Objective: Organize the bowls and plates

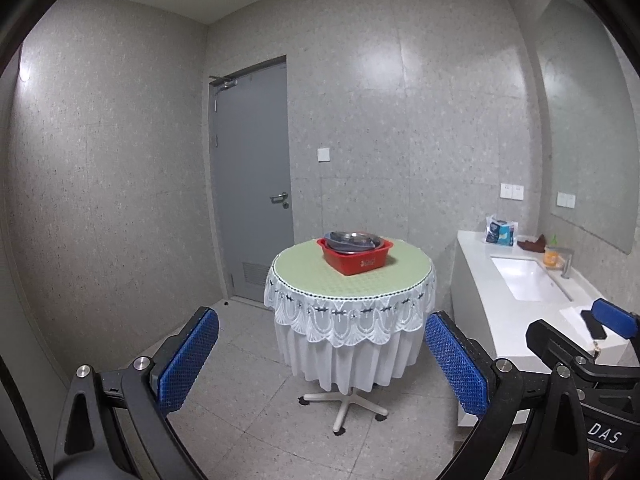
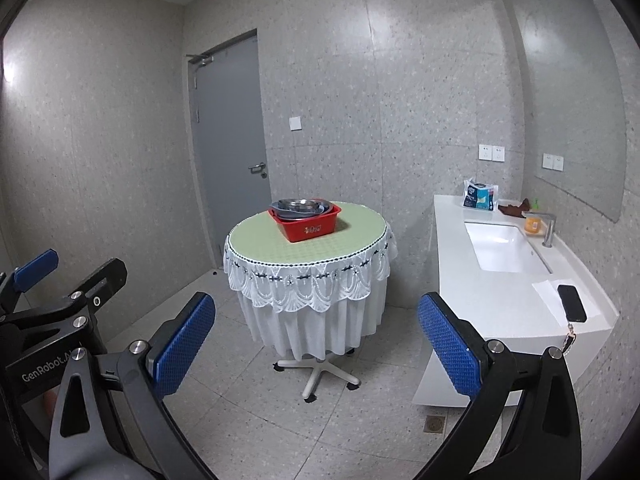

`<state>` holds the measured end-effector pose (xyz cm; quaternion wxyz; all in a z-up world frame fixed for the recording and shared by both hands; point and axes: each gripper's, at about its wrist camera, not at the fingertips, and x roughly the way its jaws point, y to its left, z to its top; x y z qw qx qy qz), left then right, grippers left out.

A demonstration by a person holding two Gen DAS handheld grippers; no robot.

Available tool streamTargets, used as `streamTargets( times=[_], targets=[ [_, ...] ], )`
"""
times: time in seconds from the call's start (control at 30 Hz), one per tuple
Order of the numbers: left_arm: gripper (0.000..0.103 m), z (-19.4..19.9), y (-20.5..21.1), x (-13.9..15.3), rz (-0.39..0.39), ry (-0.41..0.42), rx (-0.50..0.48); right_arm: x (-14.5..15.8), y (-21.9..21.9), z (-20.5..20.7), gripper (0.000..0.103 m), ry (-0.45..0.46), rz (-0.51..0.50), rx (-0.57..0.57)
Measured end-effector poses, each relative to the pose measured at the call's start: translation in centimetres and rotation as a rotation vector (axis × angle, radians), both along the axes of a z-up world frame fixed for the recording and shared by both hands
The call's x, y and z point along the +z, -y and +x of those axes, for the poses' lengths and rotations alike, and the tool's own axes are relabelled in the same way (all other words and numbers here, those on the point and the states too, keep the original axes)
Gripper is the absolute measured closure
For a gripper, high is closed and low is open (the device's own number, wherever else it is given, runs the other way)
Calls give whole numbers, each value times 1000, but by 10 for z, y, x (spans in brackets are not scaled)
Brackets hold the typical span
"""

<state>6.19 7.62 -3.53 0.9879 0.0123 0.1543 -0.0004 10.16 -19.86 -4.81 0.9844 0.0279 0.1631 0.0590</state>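
A red plastic basin stands on a round table with a green top and white lace cloth. Several metal plates and bowls are stacked inside it. The basin, dishes and table also show in the right wrist view. My left gripper is open and empty, well short of the table and above the floor. My right gripper is open and empty, beside the left one. The right gripper also shows at the right edge of the left wrist view.
A white counter with a sink and tap stands to the right of the table. On it lie a black phone, a tissue pack and an orange item. A grey door is behind. The table has a wheeled base.
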Motion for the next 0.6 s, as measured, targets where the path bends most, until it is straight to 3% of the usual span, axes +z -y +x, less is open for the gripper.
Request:
streamTargets(
  times=[0.6],
  targets=[
    [1, 14, -19, -13, -28, 2, -13, -14, -3, -4, 0, 1, -26, -12]
  ],
)
